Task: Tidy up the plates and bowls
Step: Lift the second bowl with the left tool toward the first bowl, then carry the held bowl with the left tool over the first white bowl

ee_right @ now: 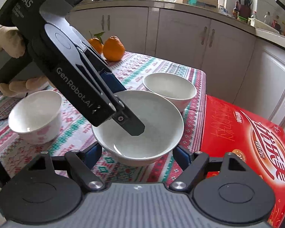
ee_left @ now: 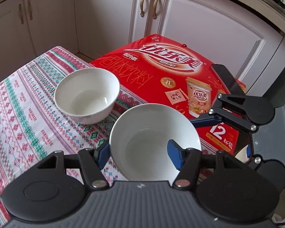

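A plain white bowl (ee_left: 142,129) (ee_right: 157,114) hangs a little above the patterned tablecloth (ee_left: 19,114). My left gripper (ee_left: 138,154) is shut on its near wall, with one blue pad outside the rim and the other inside. In the right wrist view it comes in from the upper left, and one of its fingers (ee_right: 131,125) dips into the bowl. My right gripper (ee_right: 137,154) clasps the bowl's lower body, a blue pad on each side. A second white bowl (ee_left: 87,98) (ee_right: 169,89) stands on the cloth beyond. A third bowl (ee_right: 36,114), with pink flowers, stands at the left.
A large red drink box (ee_left: 161,72) (ee_right: 247,133) lies beside the table with a dark phone (ee_left: 226,77) on it. Two oranges (ee_right: 112,47) sit at the table's far end. White cabinet doors (ee_left: 199,19) stand close behind. A person's hand (ee_right: 7,43) holds the left gripper.
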A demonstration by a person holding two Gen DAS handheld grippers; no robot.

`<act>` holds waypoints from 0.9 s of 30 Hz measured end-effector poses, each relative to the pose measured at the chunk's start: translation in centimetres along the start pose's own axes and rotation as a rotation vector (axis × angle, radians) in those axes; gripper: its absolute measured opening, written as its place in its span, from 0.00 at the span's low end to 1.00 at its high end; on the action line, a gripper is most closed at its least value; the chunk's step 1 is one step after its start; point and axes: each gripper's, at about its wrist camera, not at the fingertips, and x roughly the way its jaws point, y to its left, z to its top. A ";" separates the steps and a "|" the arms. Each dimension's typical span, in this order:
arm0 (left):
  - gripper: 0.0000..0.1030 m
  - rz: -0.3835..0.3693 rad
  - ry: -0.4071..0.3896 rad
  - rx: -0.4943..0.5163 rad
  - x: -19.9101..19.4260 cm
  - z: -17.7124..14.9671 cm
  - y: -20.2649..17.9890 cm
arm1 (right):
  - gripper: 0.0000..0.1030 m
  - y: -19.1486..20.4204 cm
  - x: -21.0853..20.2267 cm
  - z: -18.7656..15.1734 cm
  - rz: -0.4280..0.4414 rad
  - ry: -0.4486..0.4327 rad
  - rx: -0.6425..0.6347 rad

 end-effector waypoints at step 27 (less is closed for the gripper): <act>0.61 0.122 -0.121 -0.151 -10.1 -7.2 0.6 | 0.82 8.7 -2.5 3.4 0.110 -0.032 -0.145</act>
